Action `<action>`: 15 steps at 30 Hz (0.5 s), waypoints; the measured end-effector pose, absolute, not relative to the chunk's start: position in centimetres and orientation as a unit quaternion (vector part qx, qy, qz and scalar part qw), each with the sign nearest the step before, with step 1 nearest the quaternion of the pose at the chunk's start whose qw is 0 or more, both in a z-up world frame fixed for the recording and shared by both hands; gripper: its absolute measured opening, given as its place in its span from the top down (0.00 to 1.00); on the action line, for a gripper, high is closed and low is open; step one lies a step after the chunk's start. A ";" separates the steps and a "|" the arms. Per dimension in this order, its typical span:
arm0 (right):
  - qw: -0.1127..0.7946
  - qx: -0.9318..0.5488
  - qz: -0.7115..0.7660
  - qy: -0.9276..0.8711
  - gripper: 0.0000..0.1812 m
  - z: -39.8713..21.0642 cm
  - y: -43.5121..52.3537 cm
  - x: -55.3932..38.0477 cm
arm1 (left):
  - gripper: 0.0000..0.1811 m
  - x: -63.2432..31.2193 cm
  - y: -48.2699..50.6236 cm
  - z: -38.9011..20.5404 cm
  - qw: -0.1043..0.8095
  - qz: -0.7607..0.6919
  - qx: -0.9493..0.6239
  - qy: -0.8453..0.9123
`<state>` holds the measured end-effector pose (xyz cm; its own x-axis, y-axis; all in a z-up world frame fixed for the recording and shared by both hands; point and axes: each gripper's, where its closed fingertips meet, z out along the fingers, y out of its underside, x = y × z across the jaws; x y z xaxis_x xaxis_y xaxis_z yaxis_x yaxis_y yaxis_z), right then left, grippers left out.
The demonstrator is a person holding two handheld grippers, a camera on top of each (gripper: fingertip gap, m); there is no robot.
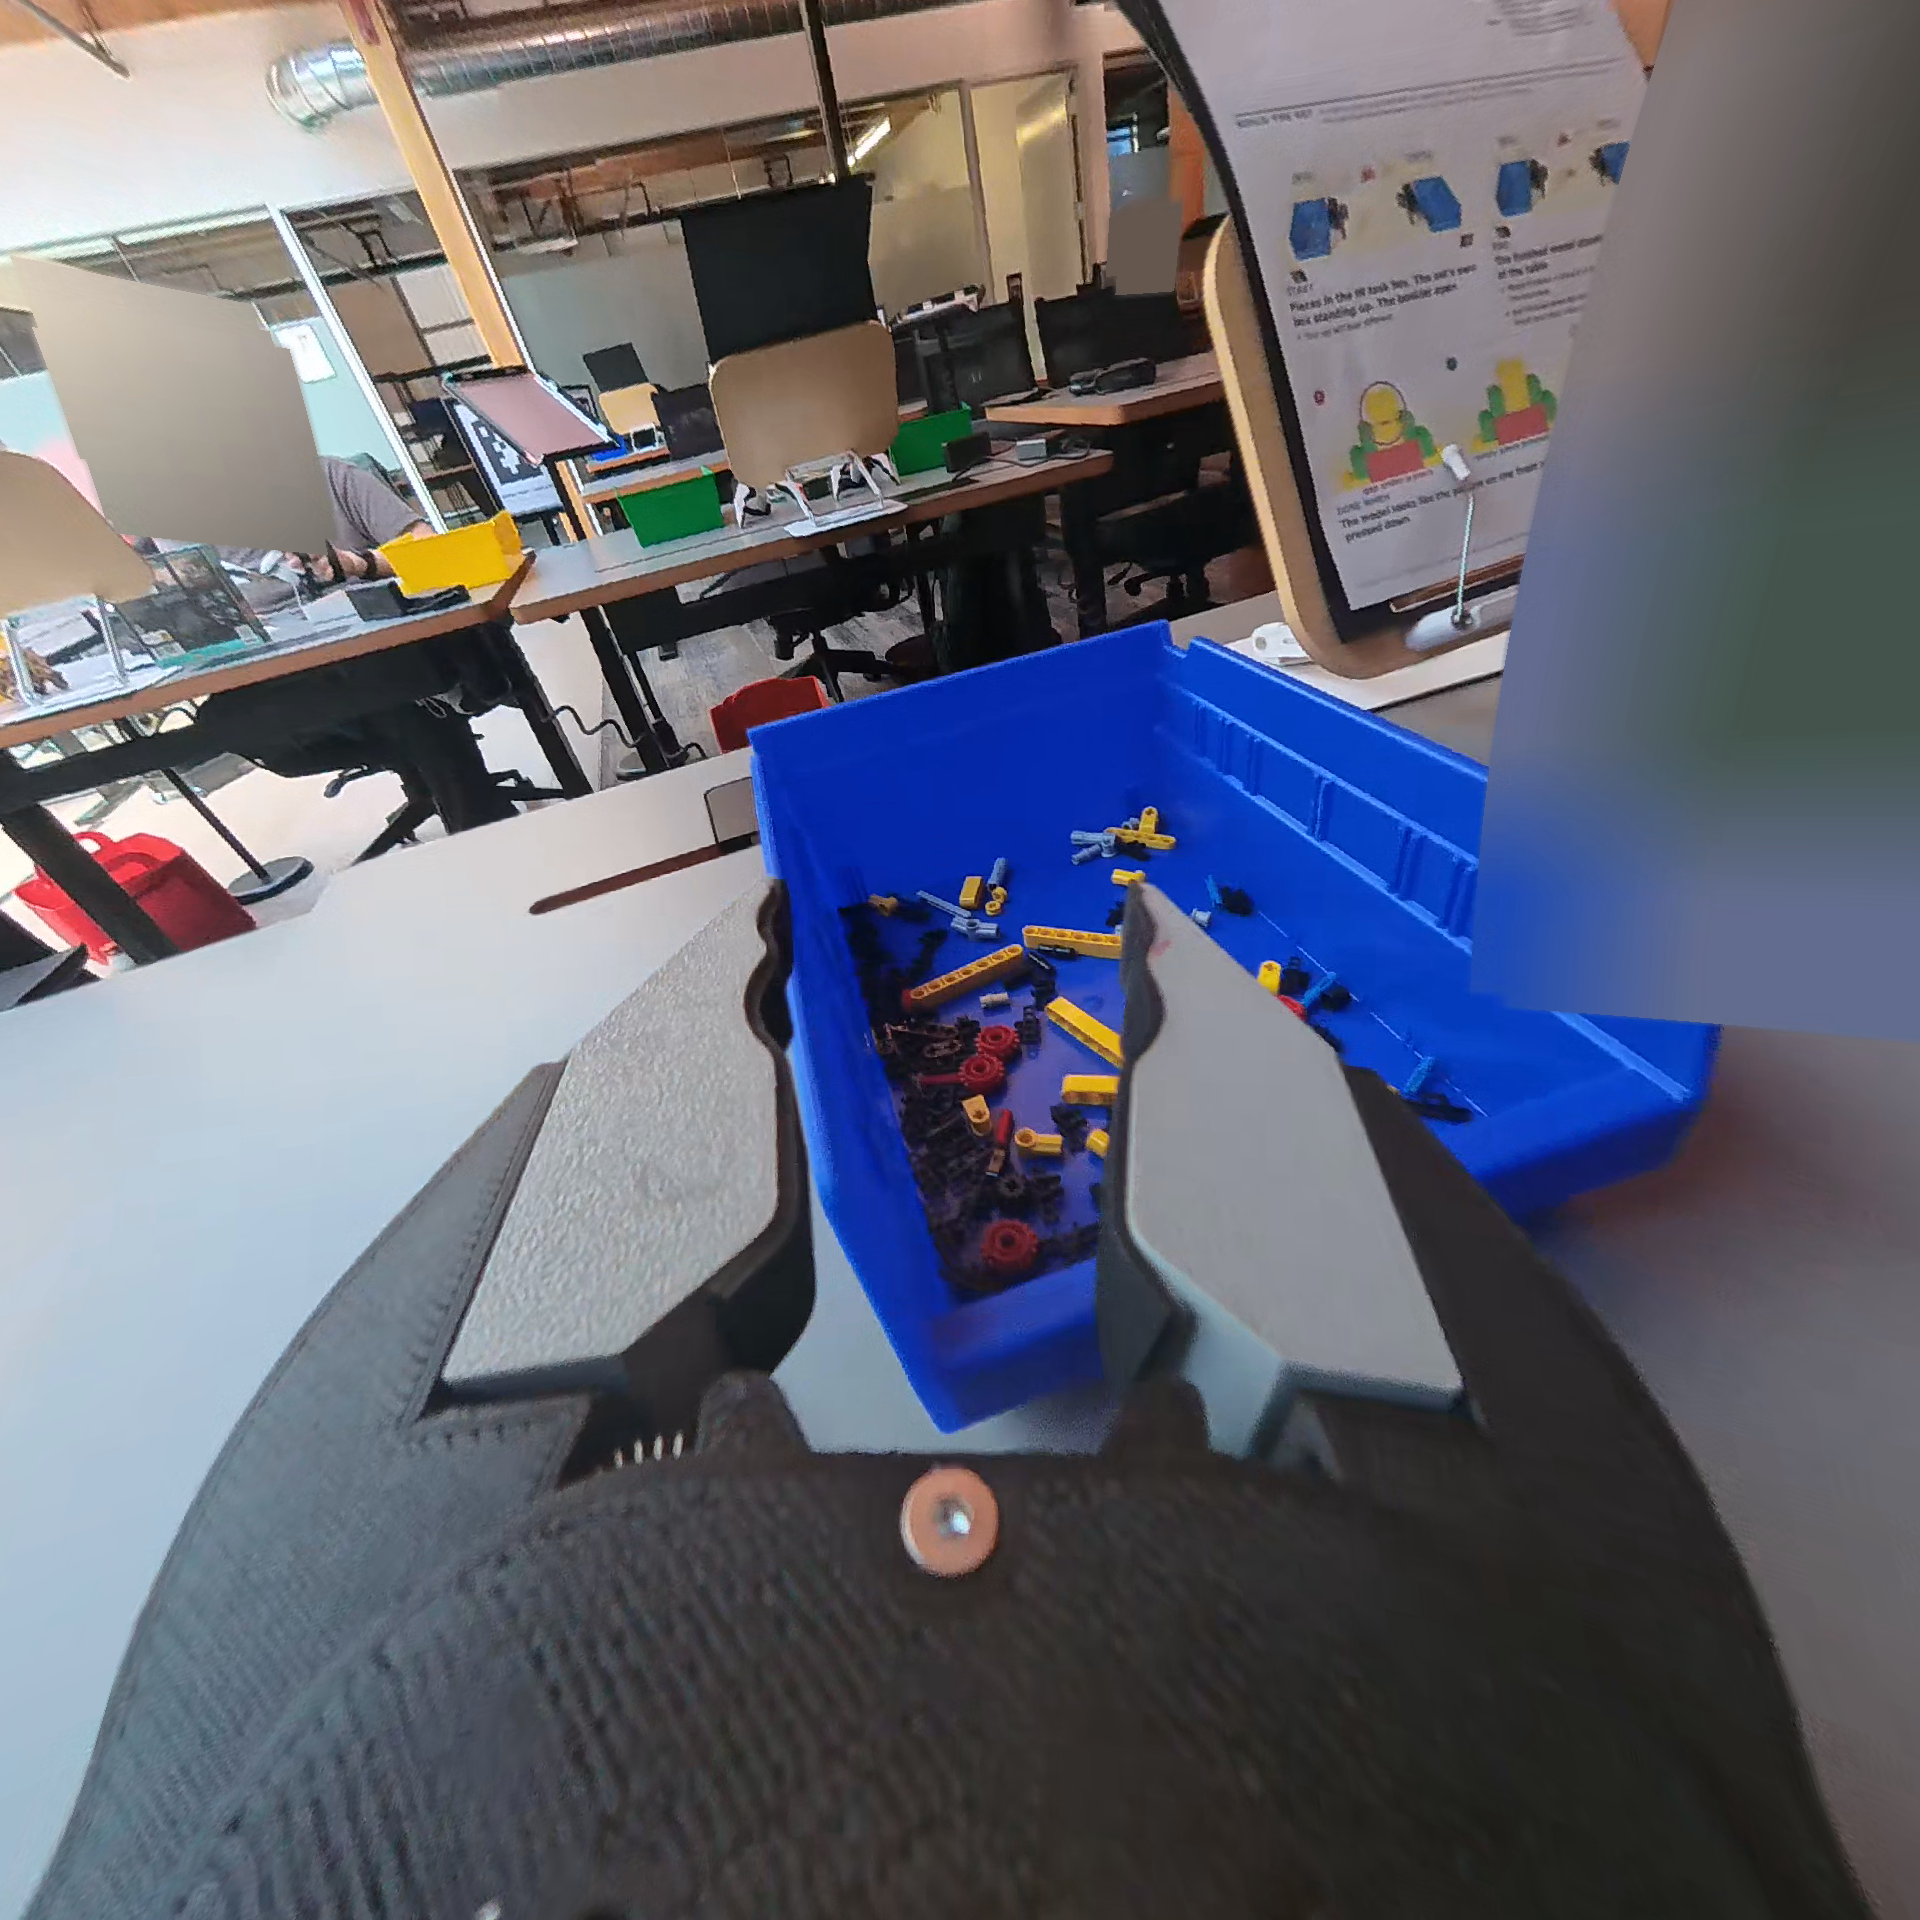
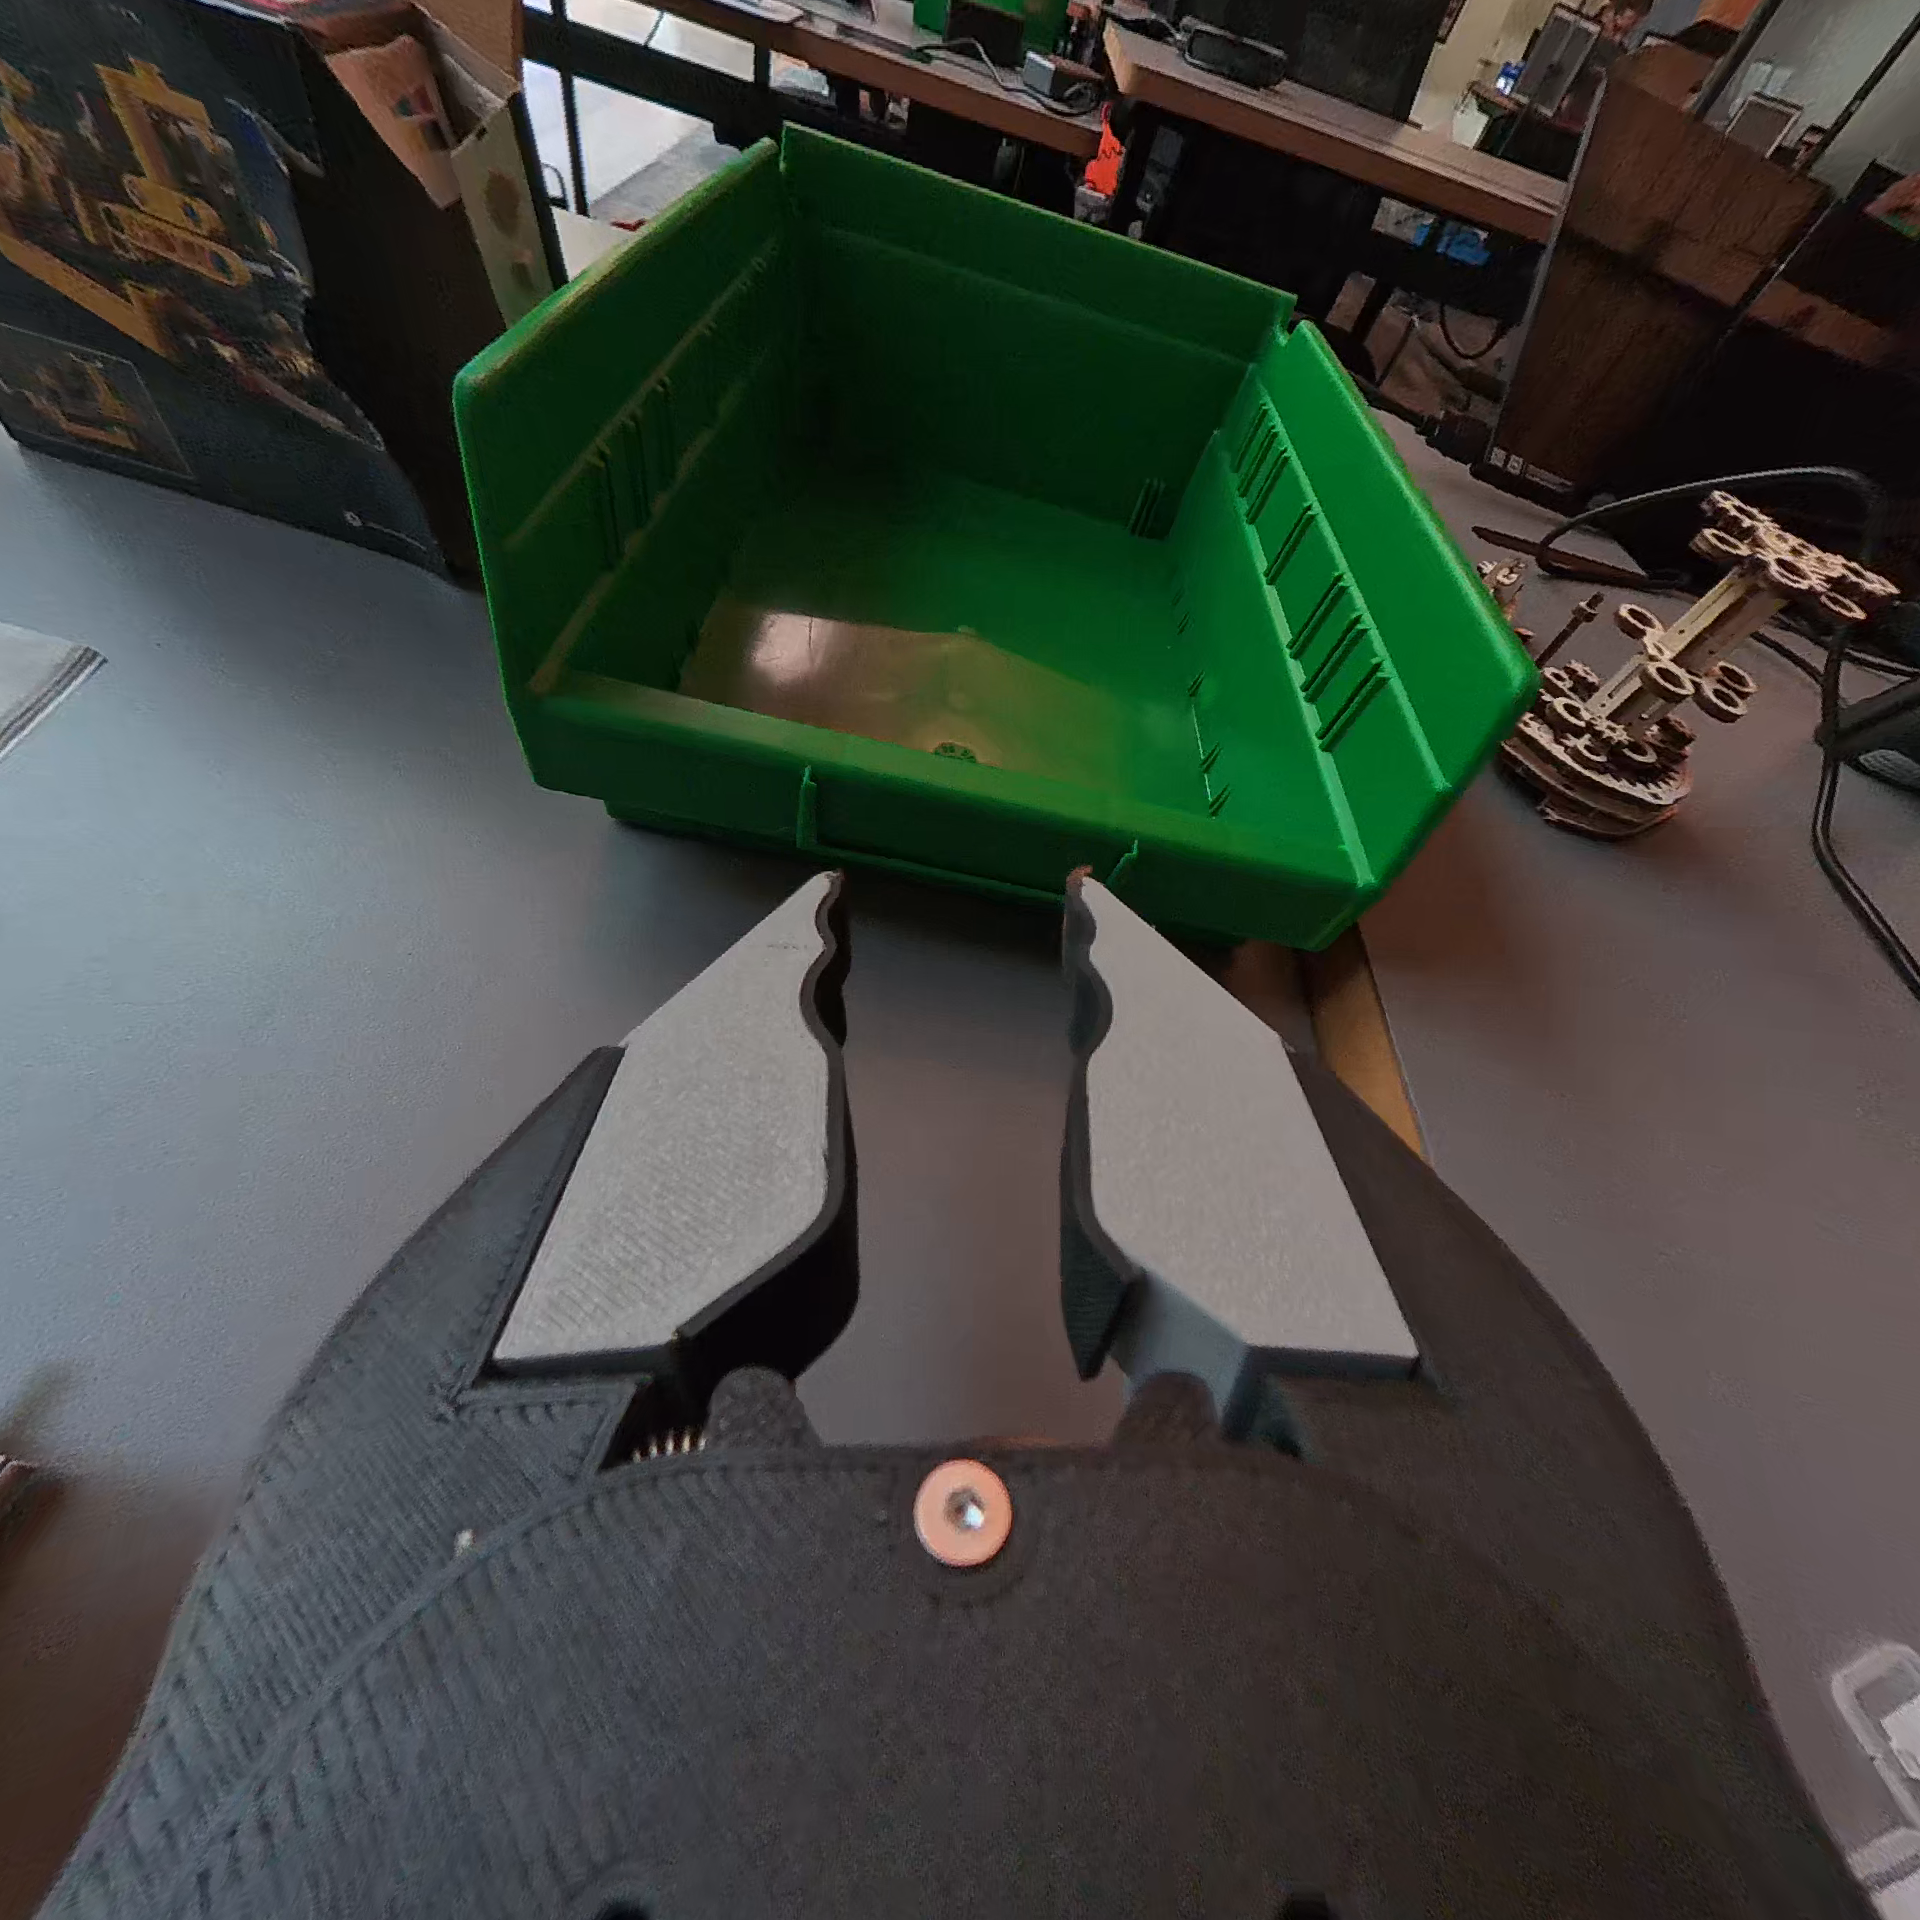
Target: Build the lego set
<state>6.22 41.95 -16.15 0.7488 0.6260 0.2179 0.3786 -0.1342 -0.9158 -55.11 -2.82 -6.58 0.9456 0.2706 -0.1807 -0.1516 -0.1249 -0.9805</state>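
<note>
- Left wrist view: the left gripper (image 1: 951,899) hung open and empty over the blue bin (image 1: 1299,748), likely choosing among lego pieces (image 1: 997,1049).
- The right gripper (image 2: 956,883) waited open before the green bin (image 2: 623,364).

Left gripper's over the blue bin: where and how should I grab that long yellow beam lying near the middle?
Take the long yellow beam at mid-length, across its narrow width, coming straight down from above. It lies flat on the blue bin floor, angled, so turn the open left gripper to straddle it. Black pieces crowd its lower left end.
</note>
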 end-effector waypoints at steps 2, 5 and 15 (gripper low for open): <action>0.563 -0.747 0.101 -0.338 0.79 -16.3 42.0 6.2 | 0.66 -55.6 -2.2 -6.6 0.656 0.156 -0.737 -0.049; 0.555 -0.751 0.096 -0.344 0.78 -16.6 42.1 6.1 | 0.67 -55.2 -2.1 -6.9 0.647 0.154 -0.745 -0.053; 0.588 -0.726 0.124 -0.335 0.82 -15.2 41.5 6.1 | 0.70 -49.3 -1.3 -10.1 0.621 0.018 -0.780 -0.066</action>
